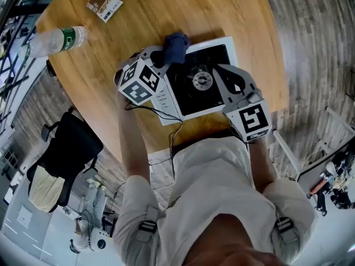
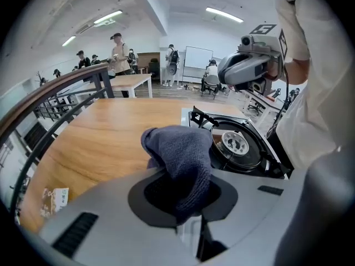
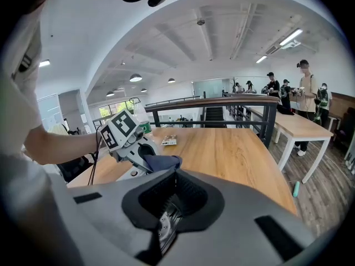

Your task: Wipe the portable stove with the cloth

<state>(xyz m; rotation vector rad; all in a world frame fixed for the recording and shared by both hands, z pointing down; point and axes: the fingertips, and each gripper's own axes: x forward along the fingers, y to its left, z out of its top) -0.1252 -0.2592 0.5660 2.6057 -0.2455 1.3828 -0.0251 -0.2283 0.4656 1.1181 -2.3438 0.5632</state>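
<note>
A round wooden table (image 1: 138, 37) fills most of the room ahead of the person, whose pale shirt and two forearms reach over its near edge. A black chair (image 1: 72, 148) stands on the floor off to their left.

The stove (image 1: 188, 97) lies on the table just in front of them, a white body with a black top and a round metal burner (image 1: 202, 81) in its middle.

The left gripper (image 1: 165, 57) comes in from the stove's left side, its marker cube over the white control end. Its jaws are clenched on the cloth (image 1: 176, 44), a dark blue bunch that bulges out past the tips at the stove's far left corner, at the edge of the black top. From the left gripper view the cloth (image 2: 183, 159) sits beside the burner pan, but I cannot tell whether it is pressed onto the surface.

The right gripper (image 1: 219, 70) is over the stove's right side, tips near the burner. Its jaws look drawn together with nothing between them, and the burner shows through the slit below them in the right gripper view.

A clear bottle (image 1: 55, 40) with a green label lies at the table's far left edge. A small packet (image 1: 104, 4) lies further along, well apart from the stove.
</note>
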